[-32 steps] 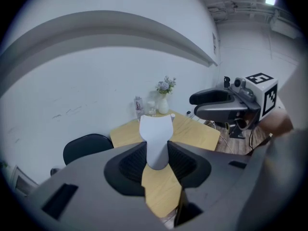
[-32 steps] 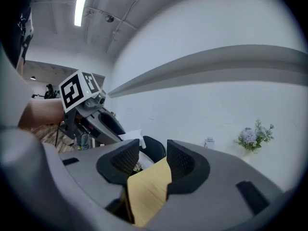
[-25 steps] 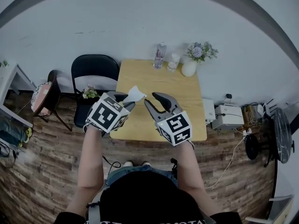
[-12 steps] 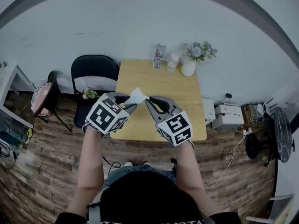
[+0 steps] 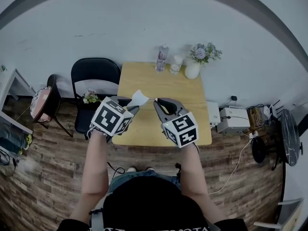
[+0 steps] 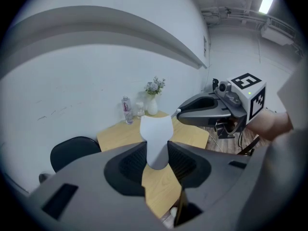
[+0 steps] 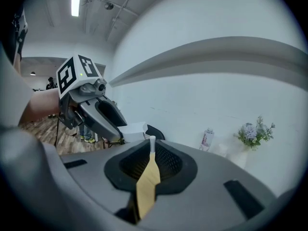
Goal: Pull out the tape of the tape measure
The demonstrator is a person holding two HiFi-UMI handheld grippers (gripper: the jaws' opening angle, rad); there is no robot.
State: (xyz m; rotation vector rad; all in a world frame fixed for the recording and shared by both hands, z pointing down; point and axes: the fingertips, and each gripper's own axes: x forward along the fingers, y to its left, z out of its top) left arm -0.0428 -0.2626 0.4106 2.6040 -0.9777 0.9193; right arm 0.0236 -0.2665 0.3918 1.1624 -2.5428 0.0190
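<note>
left claw [image 5: 130, 104] grips the white tape measure [image 6: 156, 137], held up over the surface [image 5: 185, 88]. right claw [image 5: 157, 101] is clenched on what looks like the small white tab [image 7: 152, 139], just beside the tape measure.

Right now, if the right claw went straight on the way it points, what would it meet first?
Probably the white tape measure held in the left claw, just beyond the tape tab that the right claw pinches. Depth is hard to judge here.
</note>
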